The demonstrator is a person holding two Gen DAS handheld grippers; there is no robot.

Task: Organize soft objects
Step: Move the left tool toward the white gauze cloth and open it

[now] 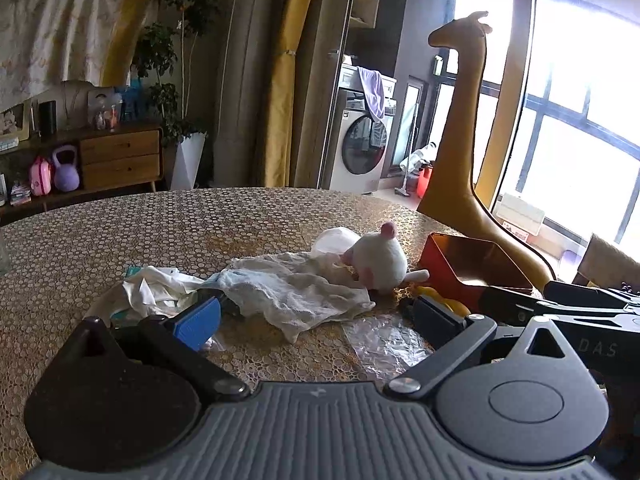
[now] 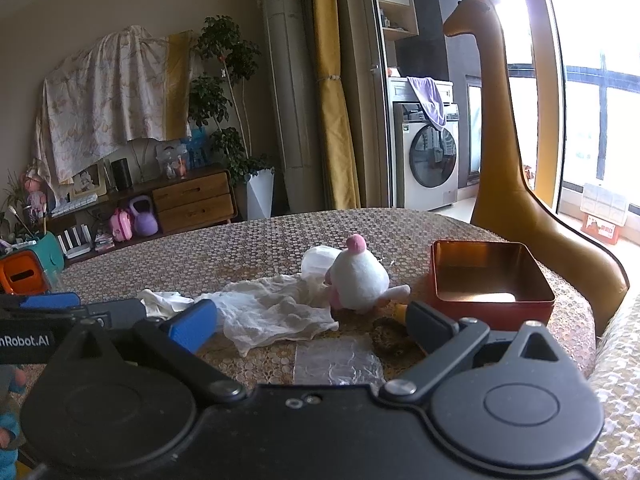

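Spreading across the patterned surface (image 2: 240, 248), a scatter of soft things waits to be sorted, with both grippers hovering at the near edge, jaws released and empty. Largest among them is the crumpled white cloth (image 2: 276, 312), its long axis running left to right, one corner trailing toward the near side. At right sits the open red tin (image 2: 490, 308), empty inside and the likely destination, though that is a judgement. Just left of the tin the white plush toy (image 2: 360, 280) lies tipped over, pink knob pointing up and far, its stubby limb pointing right toward the tin; its near-left side touches the cloth. A second bundle of white fabric (image 1: 156, 292) lies further left, and a clear plastic sheet (image 2: 336, 360) lies flat nearest the cameras. A yellow item (image 1: 440, 300) shows beside the tin, mostly hidden behind a finger.

Risk lies in the overlap: a grab at the cloth could drag the toy along or tip it against the tin, and the cloth's loose folds may leave the left gripper (image 1: 316, 320) or the right gripper (image 2: 312, 328) pinching only a thin layer that slips out.
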